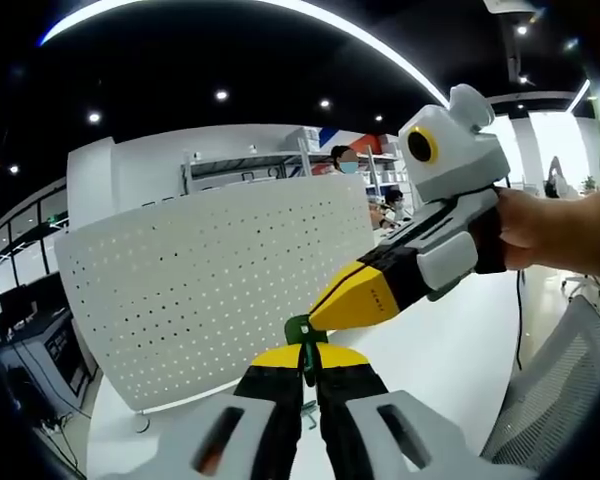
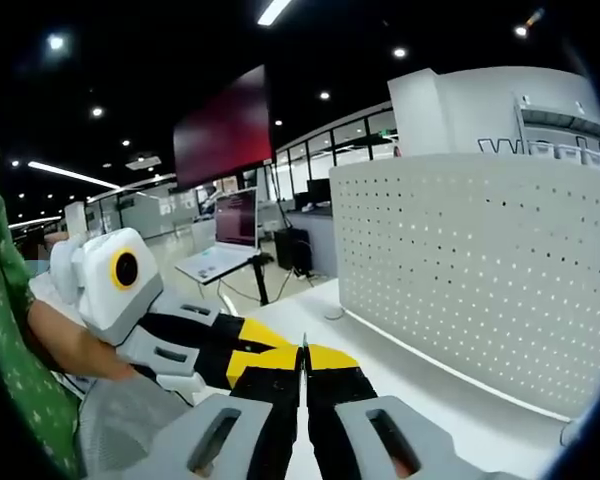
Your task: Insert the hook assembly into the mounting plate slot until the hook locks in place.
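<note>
Hook assembly (image 1: pixel 302 331), small and green, is pinched at the meeting tips of both grippers, left gripper (image 1: pixel 310 362) clenched on it from below and right gripper (image 1: pixel 332 303) from the right, held in the air in front of the upright white perforated mounting plate (image 1: pixel 210 280); in the right gripper view the right gripper (image 2: pixel 304 372) reads closed. Judged step: approach, insertion not yet begun; next move calls for lining the hook up with a slot. Plate stands on a white table (image 1: pixel 450 360); office with shelving and monitors behind

I see a dark ceiling (image 1: pixel 180 60) with spotlights and a light strip (image 1: pixel 280 10), desks (image 2: pixel 215 262), glass partitions (image 2: pixel 330 135).
</note>
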